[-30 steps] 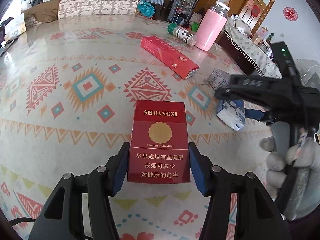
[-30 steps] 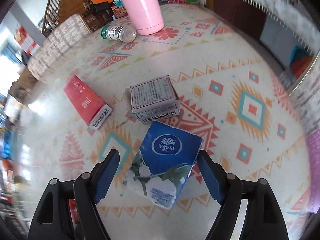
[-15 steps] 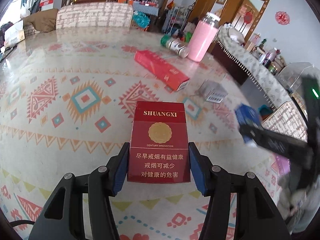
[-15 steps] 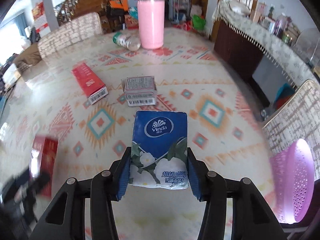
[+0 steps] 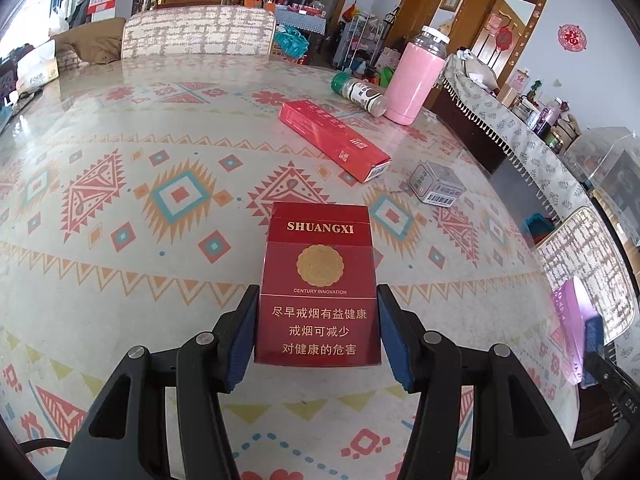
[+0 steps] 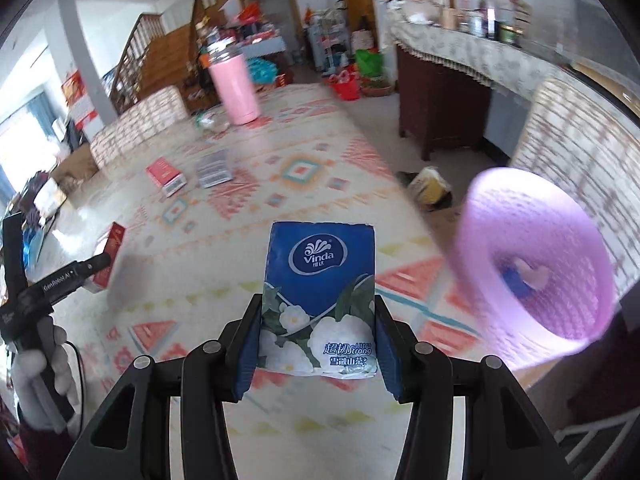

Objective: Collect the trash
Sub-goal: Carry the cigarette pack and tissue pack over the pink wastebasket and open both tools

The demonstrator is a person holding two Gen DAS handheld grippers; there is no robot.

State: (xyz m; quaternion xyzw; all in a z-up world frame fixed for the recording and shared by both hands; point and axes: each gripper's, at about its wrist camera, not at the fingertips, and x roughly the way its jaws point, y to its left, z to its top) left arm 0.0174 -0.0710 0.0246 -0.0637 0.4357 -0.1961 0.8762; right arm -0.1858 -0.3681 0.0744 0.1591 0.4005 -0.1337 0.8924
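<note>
— Patterned cloth covers our table [image 5: 120, 208]. What sits at nine o'clock?

— Our left gripper [image 5: 316, 328], fingers clamped on the red cigarette pack [image 5: 318, 284]. At one o'clock lie a long red carton [image 5: 332, 140], a grey box [image 5: 438, 188], a bottle on its side [image 5: 358, 94] and a pink tumbler [image 5: 414, 80].

— And to the right?

— Our right gripper [image 6: 318, 344], fingers clamped on the blue tissue pack [image 6: 320, 292], above the table's edge. The purple basket [image 6: 480, 248] is at three o'clock of it.
</note>
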